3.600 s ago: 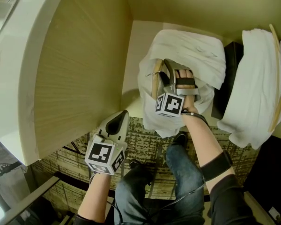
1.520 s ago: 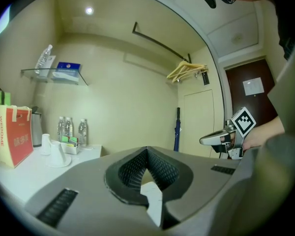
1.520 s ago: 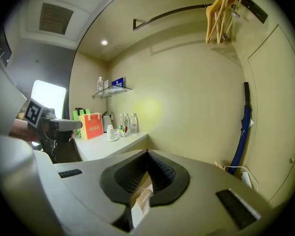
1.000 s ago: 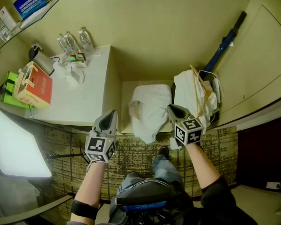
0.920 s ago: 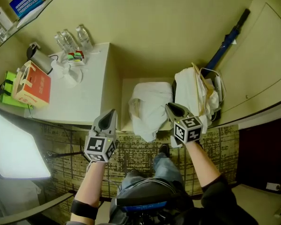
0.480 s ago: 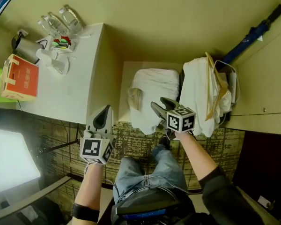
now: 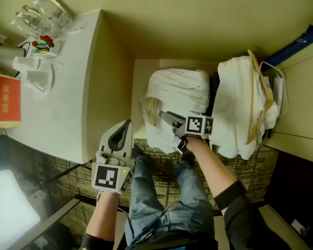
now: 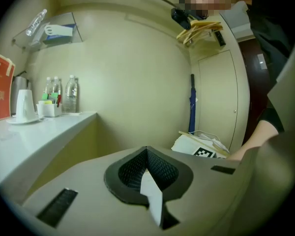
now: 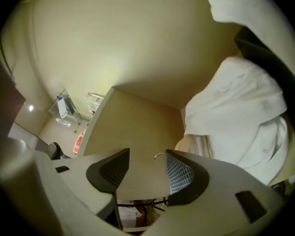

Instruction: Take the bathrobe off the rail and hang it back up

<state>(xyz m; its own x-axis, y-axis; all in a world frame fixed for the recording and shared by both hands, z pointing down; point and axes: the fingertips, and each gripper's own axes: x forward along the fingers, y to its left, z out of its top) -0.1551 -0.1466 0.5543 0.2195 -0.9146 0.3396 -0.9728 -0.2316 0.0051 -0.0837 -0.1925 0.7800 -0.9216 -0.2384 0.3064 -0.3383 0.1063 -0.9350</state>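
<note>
Right fingers (image 9: 179, 173), just opening and empty, are hovering beside the unhung robe (image 9: 236, 117); left fingers (image 8: 137, 171) pressed together; rehanging pending.

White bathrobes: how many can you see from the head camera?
2. One white bathrobe lies bunched on the low ledge just beyond the right tool; the second bathrobe sits to its right, with a wooden hanger on it. More may be hidden.

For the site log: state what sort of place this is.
Probably a hotel room's entry nook: a white bathrobe with a wooden hanger, bottled water and cups on a counter, a blue umbrella against the wall.
</note>
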